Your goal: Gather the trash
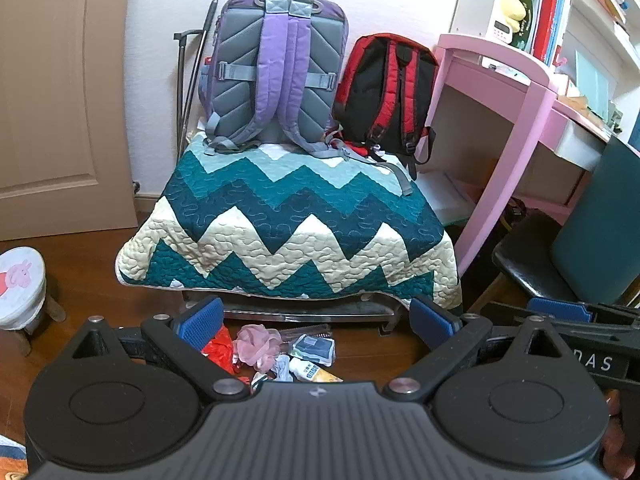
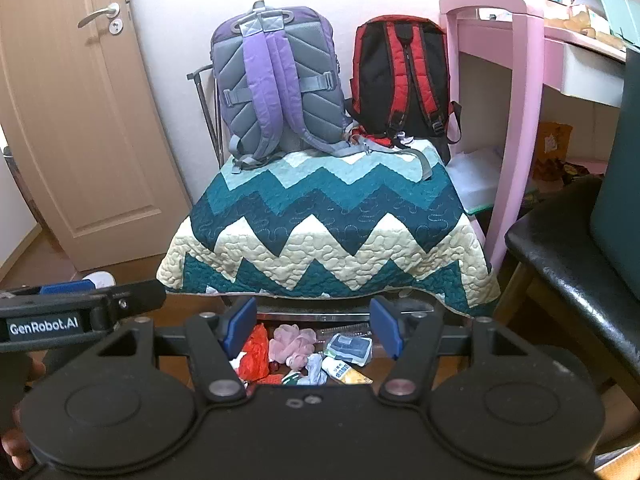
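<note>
A pile of trash lies on the wood floor in front of a quilt-covered seat: a red plastic bag [image 1: 218, 350], pink crumpled material [image 1: 256, 344], a blue-and-white packet [image 1: 314, 350] and a white-and-yellow wrapper [image 1: 314, 374]. The same pile shows in the right wrist view: red bag [image 2: 256, 354], pink material [image 2: 290, 342], packet [image 2: 348, 348], wrapper [image 2: 344, 372]. My left gripper [image 1: 316, 320] is open and empty above the pile. My right gripper [image 2: 312, 326] is open and empty, also above it. The two grippers sit side by side.
The seat with a teal zigzag quilt [image 1: 288, 224] holds a purple-grey backpack [image 1: 276, 68] and a red-black backpack [image 1: 384, 92]. A pink desk [image 1: 500, 120] and a black chair [image 2: 568, 264] stand right. A small stool [image 1: 20, 288] and a door [image 1: 52, 92] are left.
</note>
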